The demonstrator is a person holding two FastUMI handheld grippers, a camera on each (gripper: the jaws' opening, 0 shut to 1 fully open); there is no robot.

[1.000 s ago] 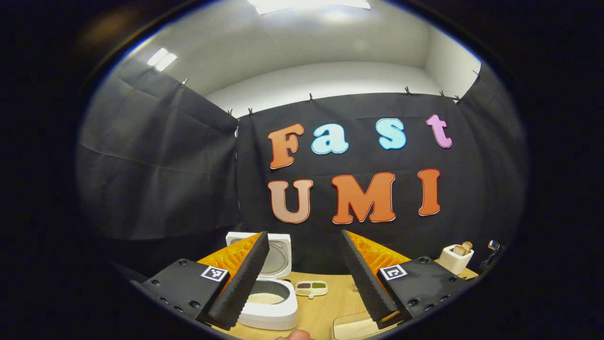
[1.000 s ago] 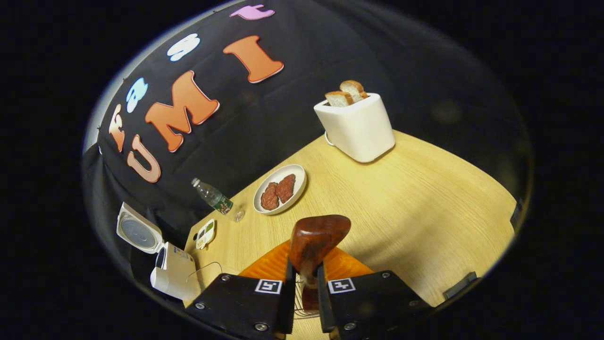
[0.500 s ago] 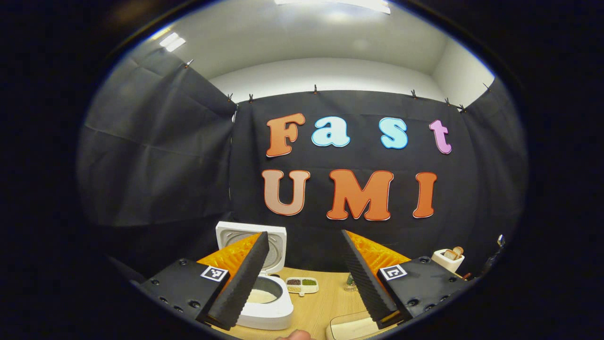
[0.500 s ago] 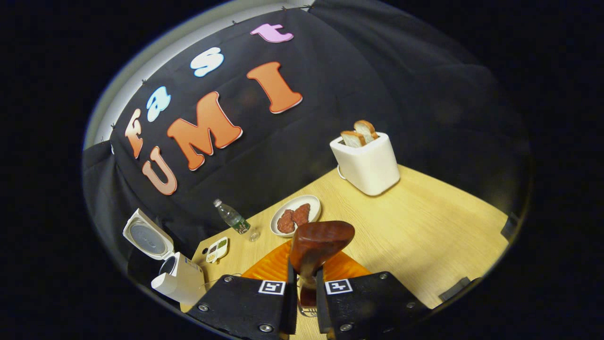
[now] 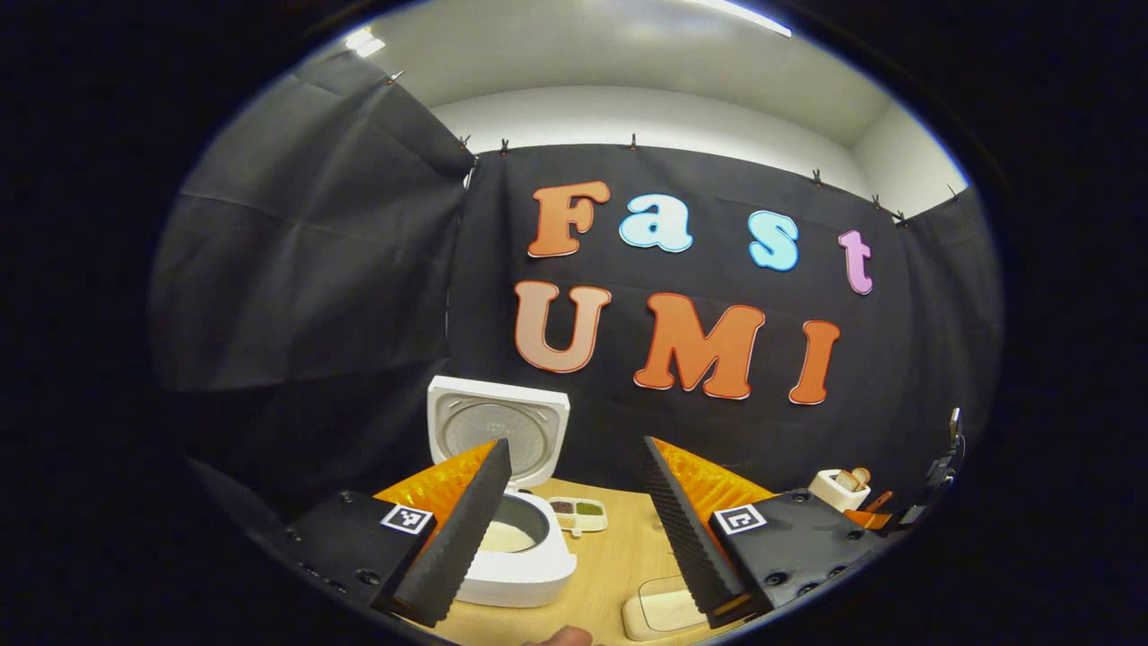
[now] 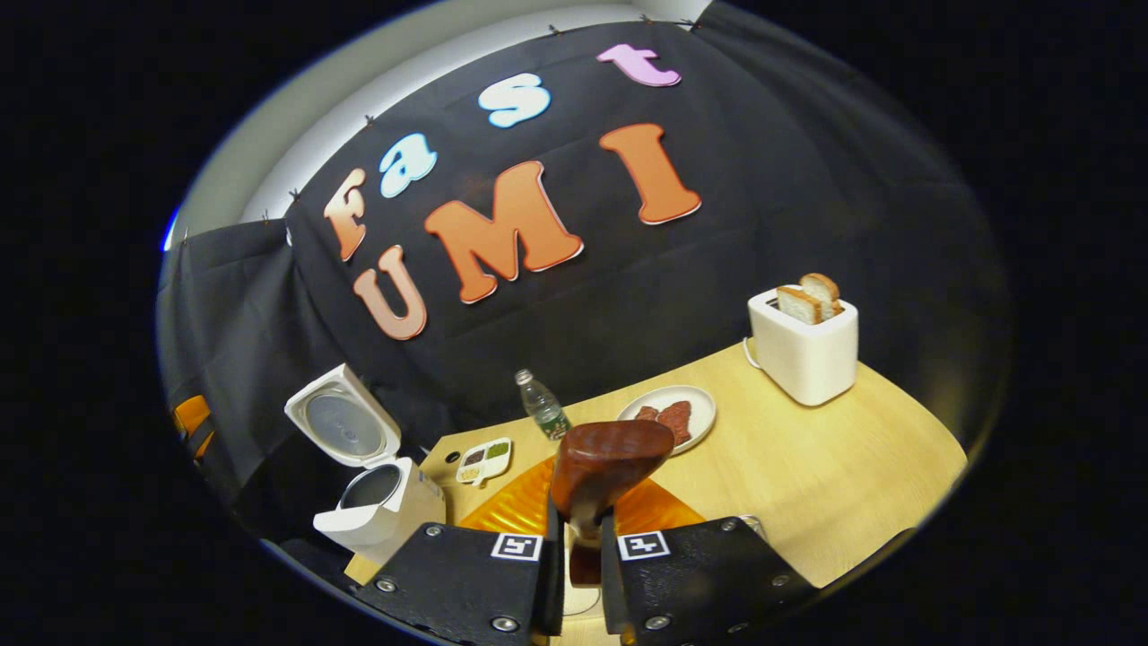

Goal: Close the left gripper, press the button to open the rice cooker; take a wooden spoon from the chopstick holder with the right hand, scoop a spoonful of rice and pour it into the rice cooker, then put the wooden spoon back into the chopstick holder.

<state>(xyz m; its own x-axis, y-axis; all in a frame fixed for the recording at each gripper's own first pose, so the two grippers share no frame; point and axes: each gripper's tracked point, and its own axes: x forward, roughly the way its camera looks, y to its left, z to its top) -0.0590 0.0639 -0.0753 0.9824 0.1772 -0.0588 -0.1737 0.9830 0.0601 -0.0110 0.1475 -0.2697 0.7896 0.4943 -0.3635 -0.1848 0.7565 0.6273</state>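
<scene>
My left hand-held gripper (image 5: 569, 529) sat with its fingers spread wide, nothing between them, raised above the near edge of the counter (image 5: 610, 565). Rice cooker (image 5: 516, 547) stood just past my left finger, lid tipped up and back against the booth wall, pale rice visible in the pot. Small divided dish (image 5: 577, 514) lay just behind the cooker. Flat pale container (image 5: 662, 610) sat near my right finger at the counter's near edge. A fingertip (image 5: 560, 637) poked in at the bottom edge.

My right hand-held gripper (image 6: 581, 574) was narrow, both fingers clamped on the neck of the wooden spoon (image 6: 603, 467), bowl of the spoon sticking up and forward over the counter (image 6: 807, 467). Couldn't tell whether any rice was in the bowl. From that side, the rice cooker (image 6: 377, 502) was off to the left with lid open, divided dish (image 6: 482, 459) beside it, water bottle (image 6: 544, 414) behind, plate (image 6: 671, 418) with two brown pieces, and toaster (image 6: 804, 345) holding two slices far right
</scene>
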